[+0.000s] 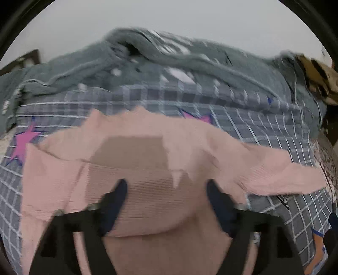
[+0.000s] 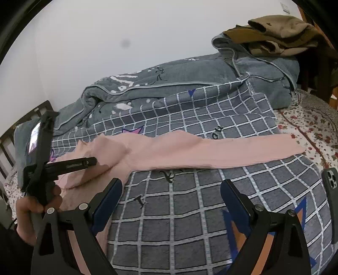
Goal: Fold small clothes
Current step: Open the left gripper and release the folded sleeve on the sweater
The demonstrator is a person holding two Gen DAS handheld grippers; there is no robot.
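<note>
L gripper [image 1: 165,190] open over pink garment [image 1: 147,148]

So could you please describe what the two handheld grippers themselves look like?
Both are black plastic frames with silver pivot bolts and dark blue finger pads. The right gripper shows this clearly; the left gripper is blurred. From the right view, the left one has a black pistol-style handle.

Left wrist view: sits close above the pink ribbed knit garment [image 1: 160,169], angled downward and blurred, facing across the bed toward the white wall [image 1: 169,19]. Right wrist view: placed lower right of it, looking over the grey white-checked bedspread [image 2: 190,201] toward the same wall. Shared ground: the garment, the bedspread and the rumpled grey fleece blanket [image 2: 169,82].
</note>
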